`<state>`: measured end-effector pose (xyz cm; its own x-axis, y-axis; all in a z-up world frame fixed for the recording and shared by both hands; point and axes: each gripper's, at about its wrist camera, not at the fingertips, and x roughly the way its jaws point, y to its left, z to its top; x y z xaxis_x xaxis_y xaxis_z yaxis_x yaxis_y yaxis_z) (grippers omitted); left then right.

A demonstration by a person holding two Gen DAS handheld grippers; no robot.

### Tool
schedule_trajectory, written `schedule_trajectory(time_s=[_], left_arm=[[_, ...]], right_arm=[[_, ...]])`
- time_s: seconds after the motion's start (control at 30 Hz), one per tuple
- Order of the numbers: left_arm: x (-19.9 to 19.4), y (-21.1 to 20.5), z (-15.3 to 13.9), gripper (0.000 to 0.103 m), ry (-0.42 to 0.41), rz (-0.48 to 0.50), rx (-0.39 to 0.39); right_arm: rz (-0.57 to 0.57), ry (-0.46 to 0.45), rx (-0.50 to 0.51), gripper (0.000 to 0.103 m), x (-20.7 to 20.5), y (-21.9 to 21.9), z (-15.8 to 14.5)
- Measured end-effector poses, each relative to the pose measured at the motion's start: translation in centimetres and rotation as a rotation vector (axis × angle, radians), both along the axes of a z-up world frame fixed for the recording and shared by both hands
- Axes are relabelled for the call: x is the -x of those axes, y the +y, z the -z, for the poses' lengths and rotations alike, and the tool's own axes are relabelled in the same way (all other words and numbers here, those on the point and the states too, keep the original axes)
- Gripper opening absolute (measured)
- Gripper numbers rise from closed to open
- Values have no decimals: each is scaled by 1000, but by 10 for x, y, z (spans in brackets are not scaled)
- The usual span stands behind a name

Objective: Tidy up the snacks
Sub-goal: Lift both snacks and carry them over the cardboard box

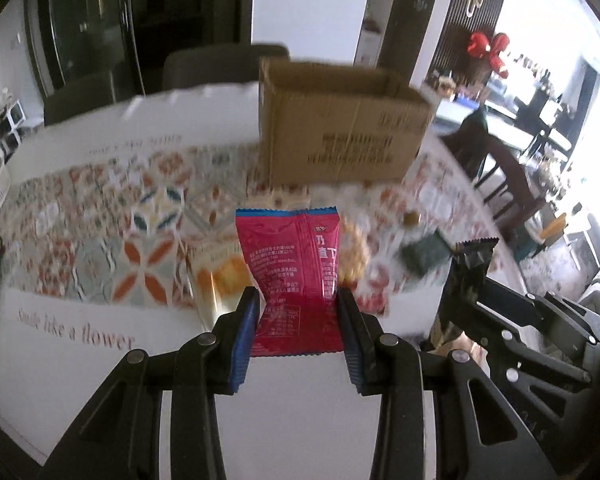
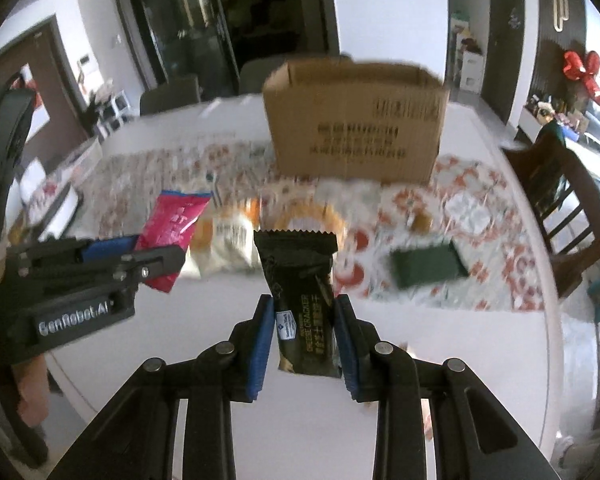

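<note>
Snacks were in both your grippers, short of the box. Your left gripper was clenched on a red packet, its blue pads pressing the packet's sides, the wrapper standing up out of the jaws toward the box. Your right gripper was clamped on a black cracker packet, held upright the same way. Beyond your grippers, nearer the box, more snacks lay blurred on the patterned cloth: a white-and-orange packet before the box's left side, and a dark green packet before its right corner. The open box stood on the cloth at the table's far side, with a chair off to its right.
</note>
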<state>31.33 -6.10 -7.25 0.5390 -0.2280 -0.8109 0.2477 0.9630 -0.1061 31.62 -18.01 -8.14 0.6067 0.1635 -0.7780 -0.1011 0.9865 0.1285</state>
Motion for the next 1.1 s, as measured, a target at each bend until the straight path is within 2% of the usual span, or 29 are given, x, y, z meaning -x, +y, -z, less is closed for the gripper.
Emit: schedule_trajectory(time_s=[0.4, 0.7, 0.9, 1.1], left_arm=[[-22, -6, -52, 39, -154, 45, 31], [-73, -21, -96, 39, -224, 80, 54], [-110, -34, -107, 39, -221, 98, 48], [-154, -50, -107, 39, -173, 125, 53]], right_arm=[[35, -158, -18, 31, -33, -3, -64], [73, -221, -13, 31, -82, -19, -100], [92, -232, -23, 31, -122, -34, -112], [85, -196, -45, 31, -169, -46, -113]])
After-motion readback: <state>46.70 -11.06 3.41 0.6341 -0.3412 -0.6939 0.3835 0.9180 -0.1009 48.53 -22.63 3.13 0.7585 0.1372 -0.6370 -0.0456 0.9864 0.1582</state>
